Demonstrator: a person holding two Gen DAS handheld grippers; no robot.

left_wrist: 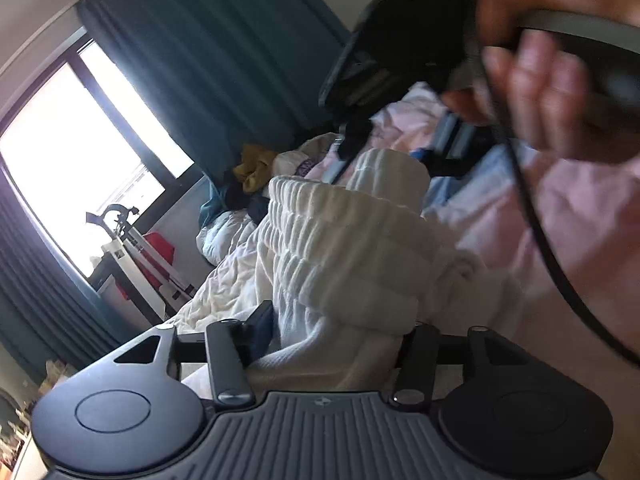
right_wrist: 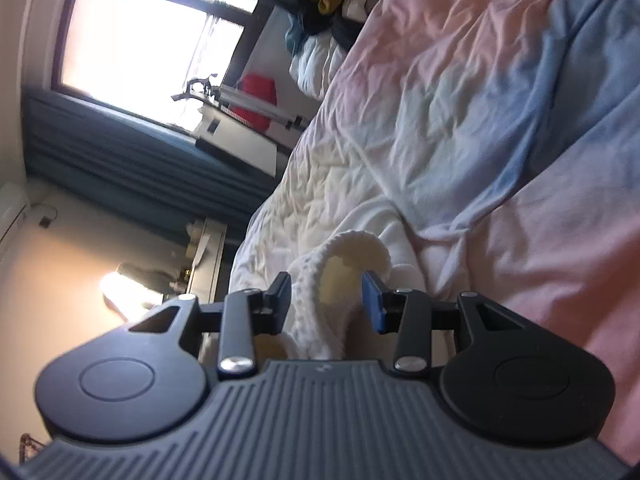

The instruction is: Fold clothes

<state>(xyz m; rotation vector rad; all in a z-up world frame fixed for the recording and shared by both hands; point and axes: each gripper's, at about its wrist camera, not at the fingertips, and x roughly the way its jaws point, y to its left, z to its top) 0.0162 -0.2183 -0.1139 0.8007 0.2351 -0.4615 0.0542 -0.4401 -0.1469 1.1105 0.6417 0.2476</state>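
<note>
The left gripper [left_wrist: 326,332] is pinching the white knit sweater [left_wrist: 340,248] above the bed [right_wrist: 460,112] — lifting it free for folding. The right gripper [right_wrist: 327,300] is holding its fingers open around a ribbed edge — apparently not yet clamped.

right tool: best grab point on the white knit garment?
Take the ribbed cuff edge of the white ribbed knit garment, which curls up off the pastel duvet. Come straight in along the fingers: the right tool is open, the knit already between its blue pads.
</note>
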